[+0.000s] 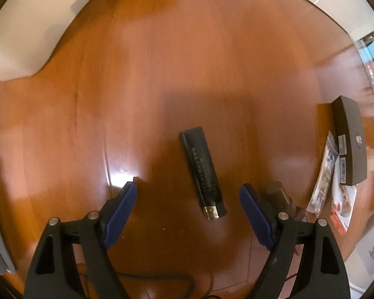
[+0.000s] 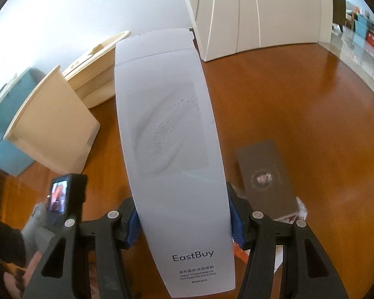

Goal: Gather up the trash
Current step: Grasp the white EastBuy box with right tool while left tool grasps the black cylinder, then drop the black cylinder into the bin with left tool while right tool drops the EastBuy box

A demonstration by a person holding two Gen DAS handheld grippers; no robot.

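Two pairs of tongs are at work over a glossy wooden bench (image 1: 211, 62). Farthest left in the right wrist view, a cream bin (image 2: 54, 129) stands on the bench with a second cream container just behind it; this looks like the place for the trash. Next to it in that view, the left hand's camera unit (image 2: 64, 196) hovers low.

The left tongs (image 1: 188, 196) stand wide apart, holding nothing, poised above a slim black wrapper (image 1: 203, 173) with a gold end that lies flat on the bench between the two blue pads (image 1: 122, 211). To pick it up well, I would lower until both pads straddle its narrow sides near the middle, then close gently, since so thin a piece may slide or flip.

The right tongs (image 2: 184, 226) are clamped on a tall white EastBuy carton (image 2: 167, 137), gripped at its lower part with the long upper end pointing forward, clear of the bench. The load looks top-heavy, so it should be carried steadily to the bin's open mouth and released only once its far end is inside.

To the right, a dark brown box (image 1: 351, 144) rests on some printed leaflets (image 1: 334, 179) near the bench edge, probably further pieces to collect.
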